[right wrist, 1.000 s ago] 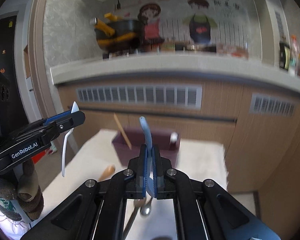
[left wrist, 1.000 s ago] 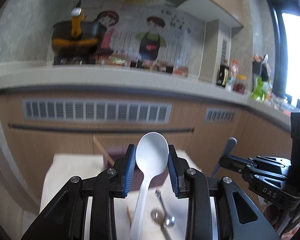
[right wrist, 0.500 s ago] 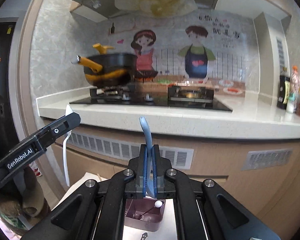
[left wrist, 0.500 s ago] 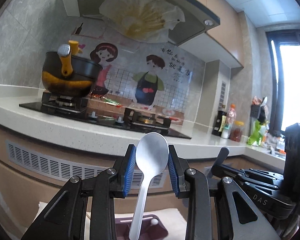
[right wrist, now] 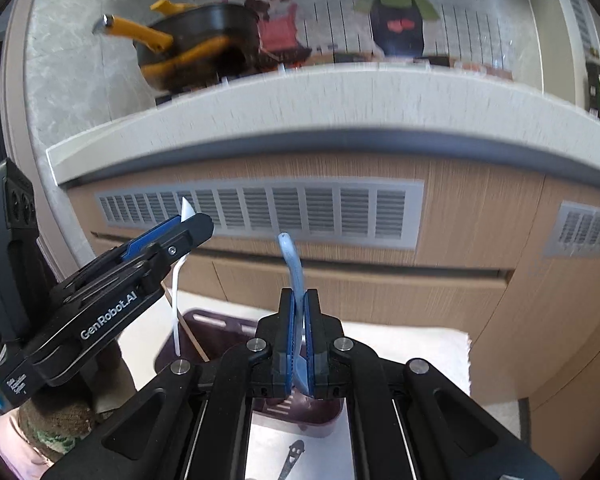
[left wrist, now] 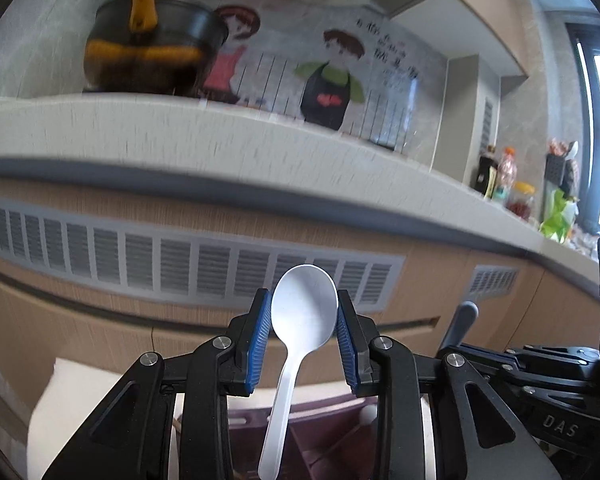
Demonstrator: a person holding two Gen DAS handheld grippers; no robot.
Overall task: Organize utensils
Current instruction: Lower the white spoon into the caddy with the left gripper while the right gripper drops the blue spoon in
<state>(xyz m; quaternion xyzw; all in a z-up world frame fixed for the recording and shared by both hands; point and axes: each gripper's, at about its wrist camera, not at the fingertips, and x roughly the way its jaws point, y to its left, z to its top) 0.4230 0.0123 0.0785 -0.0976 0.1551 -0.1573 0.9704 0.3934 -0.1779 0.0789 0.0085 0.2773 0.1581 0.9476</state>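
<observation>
- Both wrist views have dropped since half a second ago: the stovetop that filled the middle then now sits high in the frame, and the pale countertop edge (right wrist: 340, 92) and the vented cabinet front (left wrist: 188, 260) take the centre, blurred.
- The purple utensil box (right wrist: 216, 336), a small shape at the bottom edge half a second ago, now shows more of its rim and dividers below both tools, resting on a white cloth (right wrist: 412, 344).
- At the left of the right wrist view, the left gripper (left wrist: 302, 334) is held by a gloved hand (right wrist: 56, 424); its blue pads (left wrist: 260, 336) clamp the bowl of a white plastic spoon (left wrist: 304, 308), jaws partly open to the bowl's width, as in the earlier frames. The handle hangs down towards the box's left end.
- At centre, the right gripper (right wrist: 299, 344) is closed tight on a pale blue spoon (right wrist: 292, 260), gripped edge-on, its tip curving up above the pads and its lower end over the box; the grip is unchanged.
- A wooden stick (right wrist: 192, 340) leans in the box's left part, just beside the white handle.
- A dark utensil with a smiling face (right wrist: 292, 456) lies on the cloth nearer the camera.
- A black pot with yellow handles (right wrist: 196, 52) stands on the counter at upper left; bottles (left wrist: 496, 176) line its far right.
</observation>
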